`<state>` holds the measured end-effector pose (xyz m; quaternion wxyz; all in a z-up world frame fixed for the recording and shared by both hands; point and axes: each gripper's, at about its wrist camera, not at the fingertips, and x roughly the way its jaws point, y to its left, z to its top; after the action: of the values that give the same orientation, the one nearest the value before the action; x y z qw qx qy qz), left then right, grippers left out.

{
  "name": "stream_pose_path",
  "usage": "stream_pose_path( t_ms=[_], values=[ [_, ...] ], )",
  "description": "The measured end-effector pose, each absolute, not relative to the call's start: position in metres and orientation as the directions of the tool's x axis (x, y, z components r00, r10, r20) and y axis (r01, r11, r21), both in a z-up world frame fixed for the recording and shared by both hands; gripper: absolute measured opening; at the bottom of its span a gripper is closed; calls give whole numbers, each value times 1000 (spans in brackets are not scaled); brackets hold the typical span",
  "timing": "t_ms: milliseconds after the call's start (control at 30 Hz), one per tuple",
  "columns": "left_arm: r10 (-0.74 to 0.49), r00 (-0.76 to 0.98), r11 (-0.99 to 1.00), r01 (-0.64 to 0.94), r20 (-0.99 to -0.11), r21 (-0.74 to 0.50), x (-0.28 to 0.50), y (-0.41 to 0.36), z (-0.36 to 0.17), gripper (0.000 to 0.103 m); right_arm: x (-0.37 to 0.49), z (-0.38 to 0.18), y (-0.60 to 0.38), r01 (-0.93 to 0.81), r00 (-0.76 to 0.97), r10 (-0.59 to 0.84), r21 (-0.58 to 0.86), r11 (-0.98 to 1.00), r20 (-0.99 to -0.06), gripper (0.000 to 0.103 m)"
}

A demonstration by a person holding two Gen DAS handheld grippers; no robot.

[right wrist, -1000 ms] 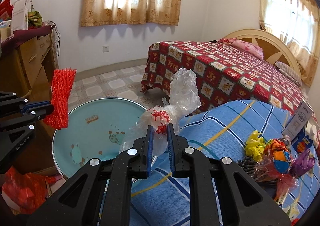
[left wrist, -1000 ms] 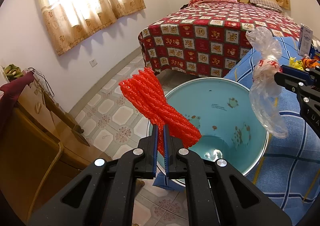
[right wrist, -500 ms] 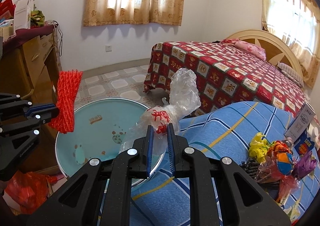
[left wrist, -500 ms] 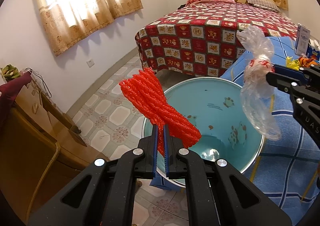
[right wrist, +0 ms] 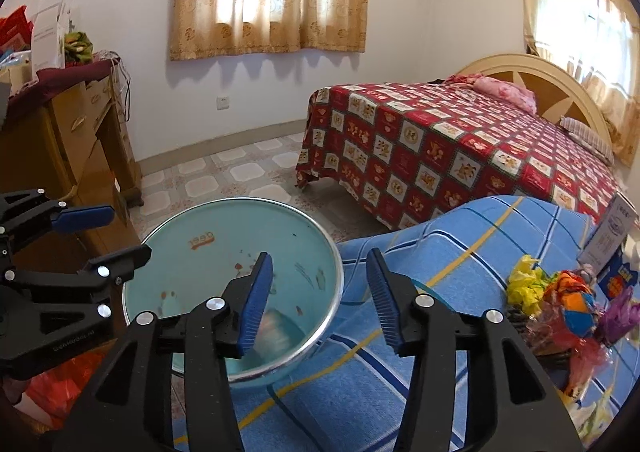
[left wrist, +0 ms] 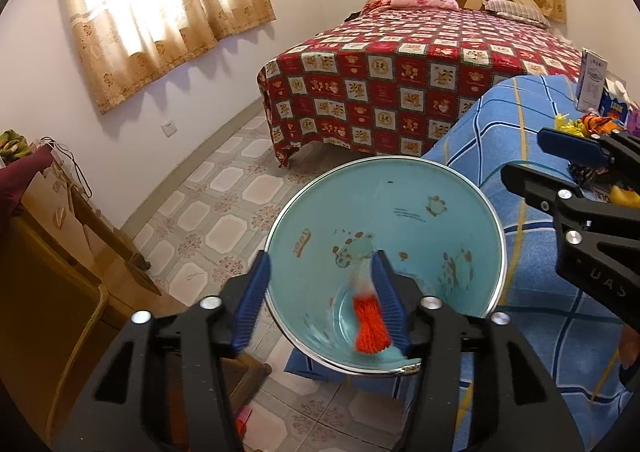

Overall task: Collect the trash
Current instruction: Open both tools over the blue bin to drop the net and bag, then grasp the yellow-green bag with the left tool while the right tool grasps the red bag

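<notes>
A light-blue round bin (left wrist: 400, 220) with a metal rim stands beside the blue-cloth table; it also shows in the right wrist view (right wrist: 224, 252). My left gripper (left wrist: 322, 296) is open above the bin, and the red foam net (left wrist: 370, 322) lies blurred inside near the bottom. My right gripper (right wrist: 318, 296) is open over the bin's right rim; a blurred clear plastic bag (right wrist: 274, 332) lies inside the bin. More trash, a pile of colourful wrappers (right wrist: 560, 300), lies on the blue cloth.
The blue checked tablecloth (right wrist: 440, 252) runs to the right. A carton (right wrist: 608, 236) stands behind the wrappers. A bed with a red quilt (right wrist: 460, 148) is beyond. A wooden cabinet (right wrist: 68, 156) stands left. A red bag (right wrist: 60, 384) lies on the floor.
Both grippers have opened. The red foam net and the clear plastic bag have dropped out of the jaws into the blue bin.
</notes>
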<state>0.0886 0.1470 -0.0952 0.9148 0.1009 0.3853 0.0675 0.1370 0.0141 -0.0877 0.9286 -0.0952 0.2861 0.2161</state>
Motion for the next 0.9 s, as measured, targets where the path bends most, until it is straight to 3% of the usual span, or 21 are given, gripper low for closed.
stream_pose_path(
  t_ms=[100, 167, 433, 733, 900],
  values=[
    [196, 692, 970, -35, -695, 239, 87, 142, -95, 59, 131, -83, 5, -440, 754, 342, -45, 897, -561, 56],
    [191, 692, 971, -32, -696, 235, 86, 140, -94, 69, 125, -79, -4, -431, 762, 340, -41, 901, -551, 59],
    [146, 710, 969, 37, -689, 243, 75, 105, -88, 75, 85, -65, -77, -314, 818, 241, -55, 948, -523, 67],
    [47, 683, 937, 223, -729, 270, 66, 15, -116, 75, 20, -86, -221, 44, 839, -72, -65, 997, -540, 69],
    [-1, 678, 924, 282, -735, 258, 66, -33, -122, 75, 7, -106, -266, 136, 807, -132, -36, 990, -575, 69]
  ],
)
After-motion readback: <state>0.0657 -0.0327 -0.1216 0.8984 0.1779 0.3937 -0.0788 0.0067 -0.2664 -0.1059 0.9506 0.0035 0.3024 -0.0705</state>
